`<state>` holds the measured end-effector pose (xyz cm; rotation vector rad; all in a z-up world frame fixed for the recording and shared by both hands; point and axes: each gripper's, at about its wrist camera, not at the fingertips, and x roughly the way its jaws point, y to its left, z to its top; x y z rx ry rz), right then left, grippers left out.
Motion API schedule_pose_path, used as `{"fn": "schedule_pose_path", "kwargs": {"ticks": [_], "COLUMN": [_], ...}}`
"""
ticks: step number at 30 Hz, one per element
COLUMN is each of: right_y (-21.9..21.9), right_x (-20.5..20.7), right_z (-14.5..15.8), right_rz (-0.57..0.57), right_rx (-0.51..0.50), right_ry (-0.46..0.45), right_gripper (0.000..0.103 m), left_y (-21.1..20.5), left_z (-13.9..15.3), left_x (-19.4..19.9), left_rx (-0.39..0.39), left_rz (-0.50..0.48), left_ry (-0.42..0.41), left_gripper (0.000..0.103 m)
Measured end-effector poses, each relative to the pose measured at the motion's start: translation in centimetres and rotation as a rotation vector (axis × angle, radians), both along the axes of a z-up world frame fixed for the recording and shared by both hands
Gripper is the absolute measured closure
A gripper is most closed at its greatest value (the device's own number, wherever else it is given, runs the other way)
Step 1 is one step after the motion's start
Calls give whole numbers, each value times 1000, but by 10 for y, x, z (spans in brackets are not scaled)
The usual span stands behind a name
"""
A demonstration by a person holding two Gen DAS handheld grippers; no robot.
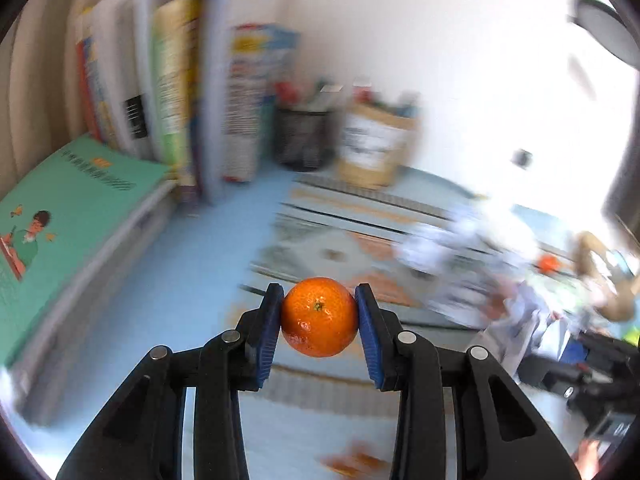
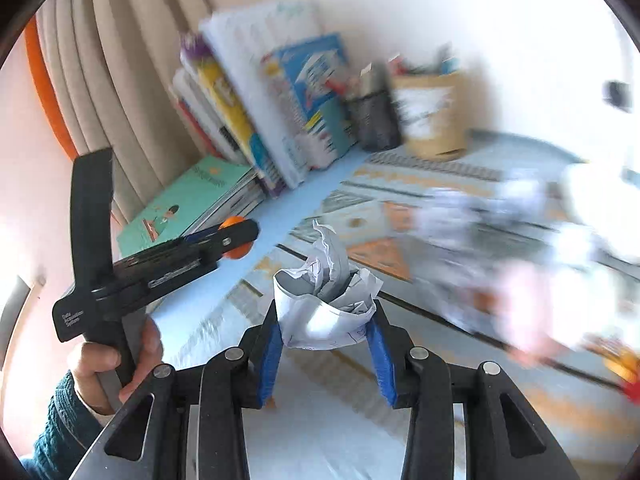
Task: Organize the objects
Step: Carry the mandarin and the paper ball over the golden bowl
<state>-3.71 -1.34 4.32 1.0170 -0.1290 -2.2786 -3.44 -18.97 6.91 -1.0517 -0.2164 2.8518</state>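
Note:
A small orange mandarin (image 1: pixel 319 316) is clamped between the blue pads of my left gripper (image 1: pixel 319 322), lifted above the patterned mat (image 1: pixel 320 240). My right gripper (image 2: pixel 326 330) is shut on a crumpled ball of white paper (image 2: pixel 324 300), also held off the desk. In the right wrist view the left gripper (image 2: pixel 236 240) shows from the side at the left, a person's hand (image 2: pixel 116 360) on its handle, with the mandarin (image 2: pixel 237 253) as an orange spot at its tip. More crumpled paper (image 1: pixel 468 248) lies blurred on the mat to the right.
Upright books (image 1: pixel 176 92) line the back left, with a green book (image 1: pixel 68 216) lying flat on a stack. A black mesh pen cup (image 1: pixel 304 136) and a tan paper-labelled pot (image 1: pixel 376 144) stand at the back. Peel scraps (image 1: pixel 352 462) lie on the light blue desk.

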Motion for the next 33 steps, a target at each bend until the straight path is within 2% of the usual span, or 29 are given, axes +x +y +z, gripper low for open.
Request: {"fn": "schedule_pose_path", "kwargs": {"ticks": [2, 5, 8, 12, 15, 16, 18, 20, 21, 23, 30, 33], "right_y": [40, 102, 164, 224, 249, 260, 268, 277, 278, 292, 324, 328], "right_x": [31, 81, 132, 145, 136, 135, 135, 143, 146, 154, 157, 158], "right_z": [9, 6, -8, -16, -27, -30, -26, -25, -28, -32, -38, -39], "right_rz": [-45, -143, -318, -433, -455, -449, -431, -421, -423, -436, -467, -471], "right_rx": [16, 73, 208, 283, 396, 399, 337, 329, 331, 292, 35, 0], "right_ry": [31, 63, 103, 118, 144, 131, 118, 101, 89, 51, -100, -118], "right_gripper": [64, 64, 64, 64, 64, 64, 62, 46, 35, 33, 30, 29], "left_y": [40, 101, 162, 230, 260, 265, 268, 266, 265, 261, 269, 270], "left_z": [-1, -9, -15, -28, -35, -38, -44, -46, -46, -48, -49, -47], "left_x": [19, 39, 52, 50, 53, 52, 51, 49, 47, 47, 51, 53], "left_rx": [31, 82, 89, 68, -1, -17, -41, -40, -28, -23, -51, -51], "left_rz": [-69, -165, -254, -361, -374, -370, -360, -352, -349, -334, -357, -373], "left_ry": [5, -4, 2, -53, -55, -61, -76, -87, -89, -95, -89, -73], "left_gripper": [69, 69, 69, 69, 69, 69, 69, 69, 69, 69, 69, 68]}}
